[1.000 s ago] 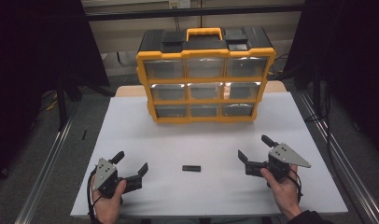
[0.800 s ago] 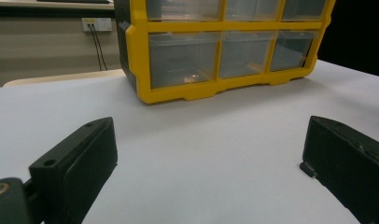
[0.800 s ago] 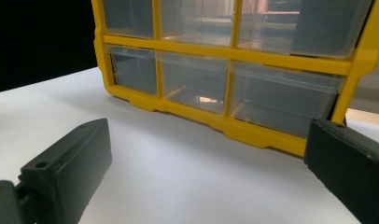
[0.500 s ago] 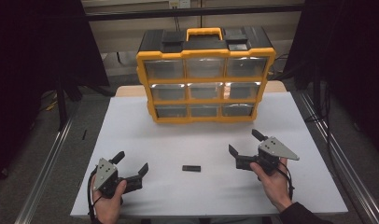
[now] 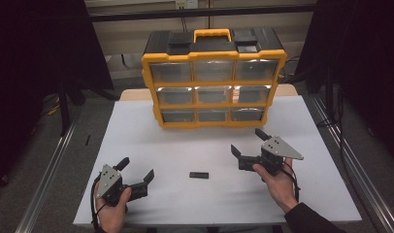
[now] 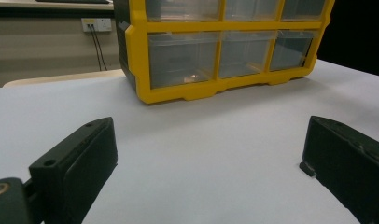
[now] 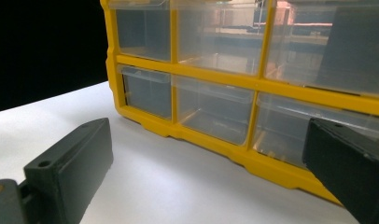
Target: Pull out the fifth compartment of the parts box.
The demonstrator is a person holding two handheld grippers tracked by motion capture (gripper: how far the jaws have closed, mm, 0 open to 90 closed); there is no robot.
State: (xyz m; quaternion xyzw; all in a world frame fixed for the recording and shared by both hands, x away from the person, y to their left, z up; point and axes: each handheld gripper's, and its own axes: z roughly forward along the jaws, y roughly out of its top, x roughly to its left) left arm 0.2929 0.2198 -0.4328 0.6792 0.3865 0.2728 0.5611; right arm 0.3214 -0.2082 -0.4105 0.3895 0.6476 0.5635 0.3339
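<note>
While the right gripper point(image 5: 249, 145) hovered with jaws spread wide and empty, angled toward the yellow drawer cabinet point(image 5: 213, 80), the left gripper point(image 5: 137, 171) rested low, likewise gaping. The small black block point(image 5: 199, 174) lay flat before the cabinet, between both grippers, long axis parallel to the cabinet's front, bare white table point(image 5: 185, 145) around it.

Bright white table point(image 5: 185, 145) under light from above, dark all around from 9 to 3 o'clock. Shiny glare on the clear drawers point(image 5: 214, 70) of the yellow organizer box point(image 5: 213, 85). Soft, small shadows. Blurry black jaws up close at 6 o'clock in both gripper views.
</note>
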